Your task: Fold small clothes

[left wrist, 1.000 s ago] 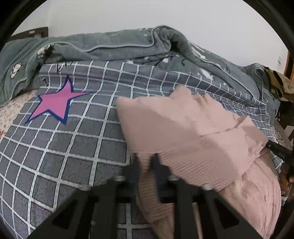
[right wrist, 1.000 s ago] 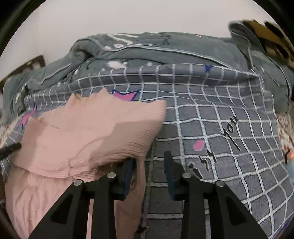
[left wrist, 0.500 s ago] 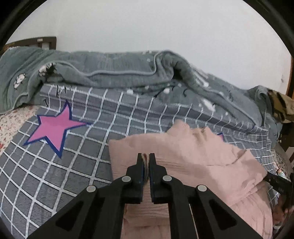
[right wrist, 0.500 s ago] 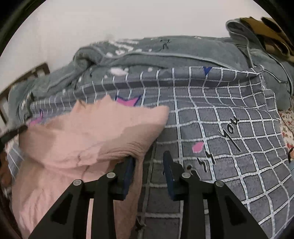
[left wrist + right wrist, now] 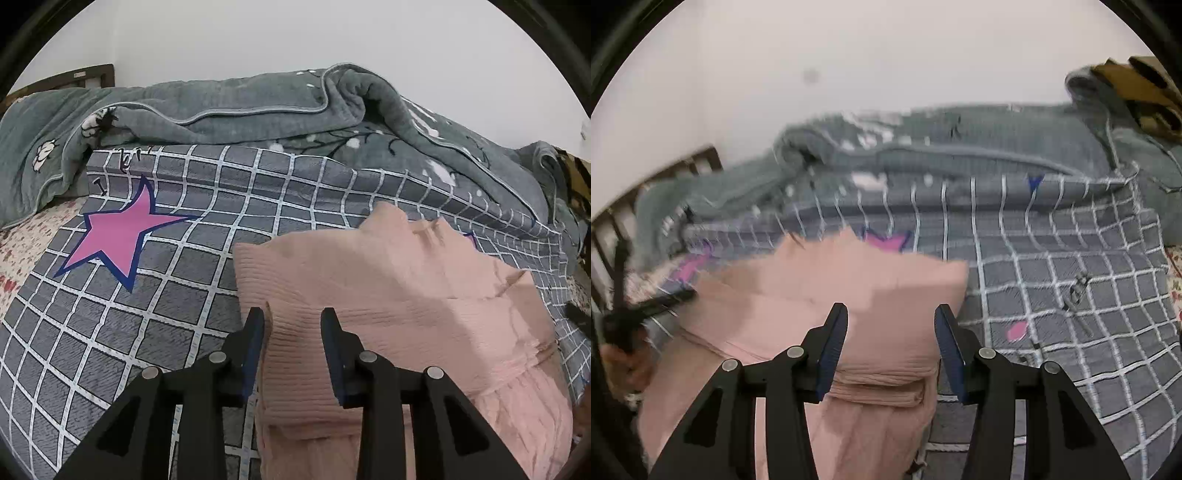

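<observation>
Grey checked bedspread (image 5: 110, 332) with white grid lines and a pink star (image 5: 118, 232) covers the bed; a rumpled grey-green blanket (image 5: 258, 107) lies heaped along the far edge under a plain white wall.

Pink ribbed garment (image 5: 388, 295) lies on the bedspread, its top portion folded over the lower part, fold edge visible in the right wrist view (image 5: 879, 384).

Left gripper (image 5: 292, 317) — jaws apart, moderate gap, holding nothing. Both tips sit over the garment's left edge; contact with the cloth cannot be determined.

Right gripper (image 5: 891, 314) — jaws wide apart, wider than the left, empty. Tips sit above the folded layer near its right corner. This view is motion-blurred, especially toward the left and background.
</observation>
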Demonstrator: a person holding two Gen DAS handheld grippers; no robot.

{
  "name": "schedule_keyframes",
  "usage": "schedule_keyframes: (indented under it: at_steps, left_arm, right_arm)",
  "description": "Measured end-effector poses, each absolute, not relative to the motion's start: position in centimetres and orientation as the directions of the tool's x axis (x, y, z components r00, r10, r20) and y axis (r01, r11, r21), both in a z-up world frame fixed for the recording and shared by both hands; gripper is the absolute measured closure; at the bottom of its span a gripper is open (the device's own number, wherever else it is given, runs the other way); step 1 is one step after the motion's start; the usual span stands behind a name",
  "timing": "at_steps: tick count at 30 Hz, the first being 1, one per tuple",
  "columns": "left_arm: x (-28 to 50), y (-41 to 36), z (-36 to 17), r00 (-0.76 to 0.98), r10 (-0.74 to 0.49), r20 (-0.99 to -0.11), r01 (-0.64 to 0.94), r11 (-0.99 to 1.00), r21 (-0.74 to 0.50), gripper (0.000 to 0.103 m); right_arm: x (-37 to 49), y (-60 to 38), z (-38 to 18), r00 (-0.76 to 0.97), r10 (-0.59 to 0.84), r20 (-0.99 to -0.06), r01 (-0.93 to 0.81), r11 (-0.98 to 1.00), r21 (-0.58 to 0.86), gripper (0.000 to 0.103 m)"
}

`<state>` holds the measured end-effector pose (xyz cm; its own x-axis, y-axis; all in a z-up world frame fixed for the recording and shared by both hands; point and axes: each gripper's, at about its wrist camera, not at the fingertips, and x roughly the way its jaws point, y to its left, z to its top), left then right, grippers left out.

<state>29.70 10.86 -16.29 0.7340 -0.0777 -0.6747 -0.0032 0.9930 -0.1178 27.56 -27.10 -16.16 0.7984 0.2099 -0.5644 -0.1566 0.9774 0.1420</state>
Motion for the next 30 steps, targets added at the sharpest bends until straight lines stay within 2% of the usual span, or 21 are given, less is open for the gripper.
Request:
schedule_keyframes:
  at_steps: [1,2,3,5,7,14,17,26,30]
  left_arm:
    - [29.8,10.7,-16.5,0.725,-0.066,-0.685,-0.004,0.995,-0.1,0.067]
    - [29.9,10.6,-16.8,0.716,-0.055,-0.696,-0.006,0.996,-0.084,0.065]
    - [30.0,10.6,-17.4,0.699,-0.038,-0.714,-0.009,0.998,-0.062,0.064]
    - [30.0,10.7,-17.8,0.69,-0.045,-0.723,-0.001,0.998,-0.063,0.061]
    - [29.6,11.0,-17.8,0.697,-0.031,-0.716,-0.007,0.999,-0.051,0.049]
    - [28.4,11.9,-17.8,0.705,-0.054,-0.708,-0.015,0.996,-0.091,0.041]
    - [27.3,12.1,-17.8,0.721,-0.052,-0.691,-0.027,0.994,-0.103,0.04]
    - [24.4,11.8,-17.7,0.749,0.009,-0.662,-0.081,0.994,-0.079,0.039]
    - [23.3,11.3,-17.4,0.752,0.006,-0.66,-0.075,0.994,-0.077,0.039]
  right_arm:
    - [28.3,-26.6,-17.0,0.777,0.167,-0.607,-0.13,0.986,0.106,0.058]
    - [29.2,-26.1,-18.1,0.745,0.112,-0.657,-0.099,0.993,0.058,0.068]
    - [30.0,-25.8,-19.3,0.704,0.065,-0.707,-0.071,0.997,0.021,0.071]
    - [30.5,-26.1,-20.1,0.678,0.06,-0.733,-0.047,0.998,0.038,0.071]
    - [29.8,-26.6,-19.4,0.708,0.04,-0.705,-0.009,0.999,0.048,0.071]
    - [27.2,-26.1,-18.3,0.768,0.034,-0.64,-0.033,0.999,0.013,0.066]
    - [26.1,-26.2,-17.7,0.786,0.035,-0.617,-0.034,0.999,0.014,0.061]
    - [22.7,-26.6,-15.4,0.854,0.074,-0.515,-0.042,0.996,0.074,0.061]
    - [22.1,-26.2,-15.0,0.867,0.016,-0.498,0.007,0.999,0.045,0.061]
